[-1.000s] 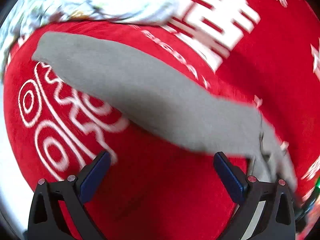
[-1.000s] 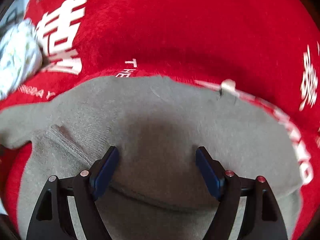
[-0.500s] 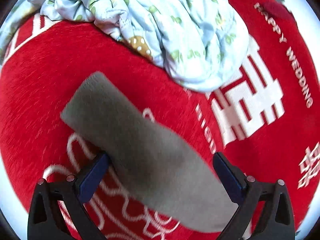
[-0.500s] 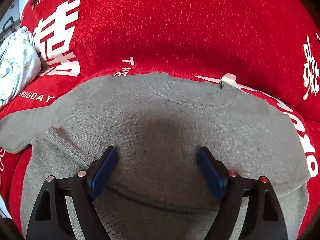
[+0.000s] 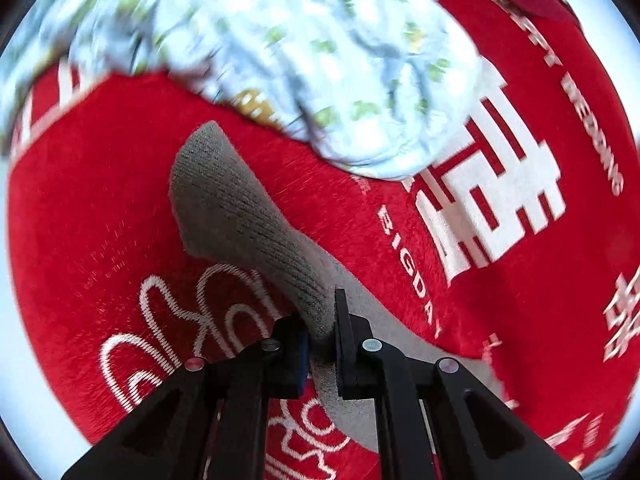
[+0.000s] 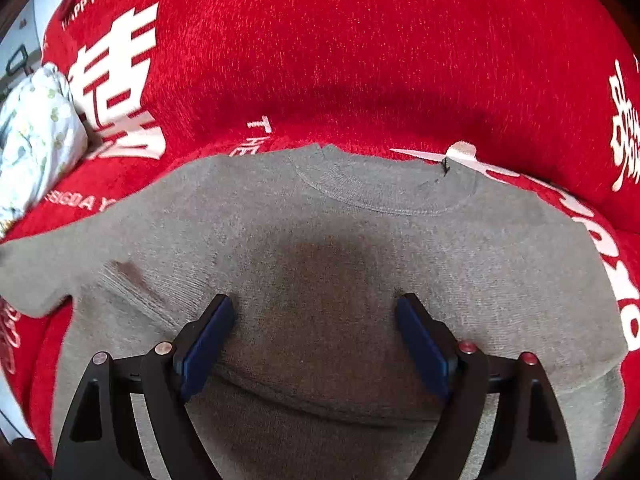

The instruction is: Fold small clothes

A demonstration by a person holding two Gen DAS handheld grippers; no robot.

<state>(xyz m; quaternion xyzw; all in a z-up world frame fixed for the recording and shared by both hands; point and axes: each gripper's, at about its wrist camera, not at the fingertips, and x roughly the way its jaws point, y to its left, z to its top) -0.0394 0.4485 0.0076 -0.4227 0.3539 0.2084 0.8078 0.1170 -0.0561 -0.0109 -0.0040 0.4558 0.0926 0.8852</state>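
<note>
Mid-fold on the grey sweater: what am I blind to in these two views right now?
- Sweater hem, right wrist view: cut off by the bottom edge and the open right claw.
- Sleeve where pinched, left wrist view: hidden inside the shut left claw.
- Pale printed bundle, left wrist view: motion-blurred, so its kind is unclear.

- The red blanket [image 5: 520, 272] carries white print: "HAPPY WEDDING" along its edge.
- "BIGDAY" beside a large white double-happiness character [image 5: 492, 184].
- Other characters are unreadable.
</note>
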